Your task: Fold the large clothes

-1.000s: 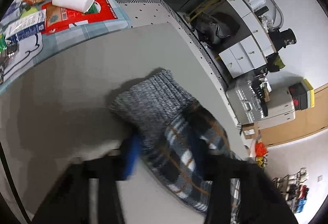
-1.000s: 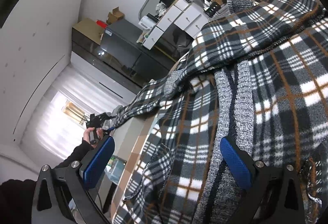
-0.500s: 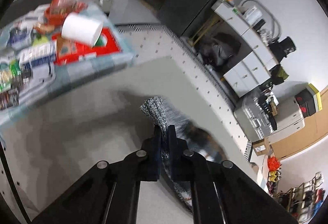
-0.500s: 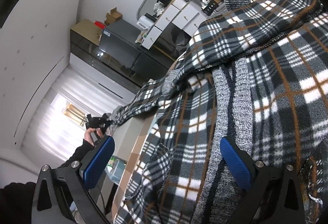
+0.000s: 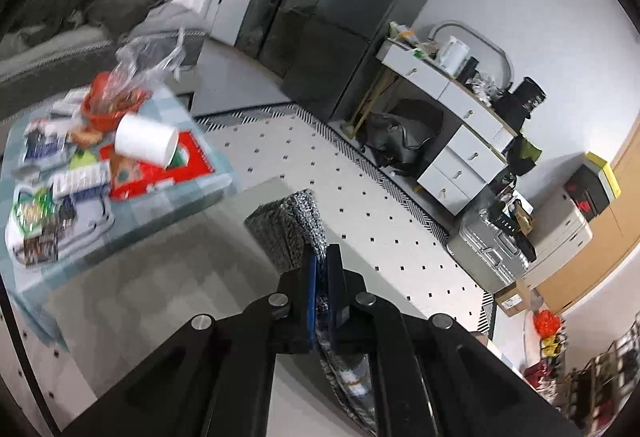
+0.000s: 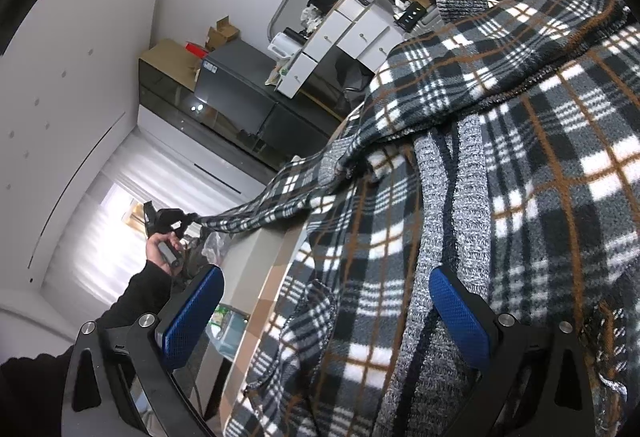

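Jacket: plaid jacket point(image 6: 500, 141) heaped over the grey table point(image 5: 168, 277), one sleeve stretched out.
Left gripper point(image 5: 321, 269): pinching the grey knit cuff point(image 5: 288, 225), lifted off the table.
Right gripper point(image 6: 326, 317): spread wide against the plaid.
Writing: none legible; packet labels blurred.
Surroundings: cluttered side table point(image 5: 132, 213), white paper roll point(image 5: 146, 144), dotted floor point(image 5: 360, 177), white drawers point(image 5: 460, 141).

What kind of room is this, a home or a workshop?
Most likely a lived-in home, perhaps a studio flat. A dressing table with drawers stands by the wall, a dark fridge beside it, a shoe rack in the corner, and snacks crowd a low table.
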Demonstrator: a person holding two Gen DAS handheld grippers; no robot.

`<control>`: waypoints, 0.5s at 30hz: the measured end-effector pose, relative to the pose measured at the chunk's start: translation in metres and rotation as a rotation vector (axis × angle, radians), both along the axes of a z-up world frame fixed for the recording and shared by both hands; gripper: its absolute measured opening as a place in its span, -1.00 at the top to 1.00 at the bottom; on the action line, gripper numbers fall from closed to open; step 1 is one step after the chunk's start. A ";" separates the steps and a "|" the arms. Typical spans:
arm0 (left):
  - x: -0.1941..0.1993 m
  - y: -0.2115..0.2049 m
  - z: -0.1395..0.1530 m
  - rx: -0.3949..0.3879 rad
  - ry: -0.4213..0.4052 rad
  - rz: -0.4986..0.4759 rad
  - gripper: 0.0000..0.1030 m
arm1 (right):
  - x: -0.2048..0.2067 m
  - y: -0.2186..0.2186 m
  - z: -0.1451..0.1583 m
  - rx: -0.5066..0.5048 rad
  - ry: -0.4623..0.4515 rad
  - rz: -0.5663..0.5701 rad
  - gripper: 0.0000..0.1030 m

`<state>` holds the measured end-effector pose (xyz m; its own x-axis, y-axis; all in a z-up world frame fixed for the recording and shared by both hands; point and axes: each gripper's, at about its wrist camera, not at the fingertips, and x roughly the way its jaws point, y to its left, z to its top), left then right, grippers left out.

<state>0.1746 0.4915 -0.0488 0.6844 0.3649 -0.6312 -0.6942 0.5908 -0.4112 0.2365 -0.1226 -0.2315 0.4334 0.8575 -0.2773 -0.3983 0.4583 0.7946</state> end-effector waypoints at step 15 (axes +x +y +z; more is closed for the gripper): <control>-0.027 0.048 -0.100 -0.347 -0.078 0.011 0.99 | -0.002 0.005 0.002 -0.014 -0.003 0.006 -1.00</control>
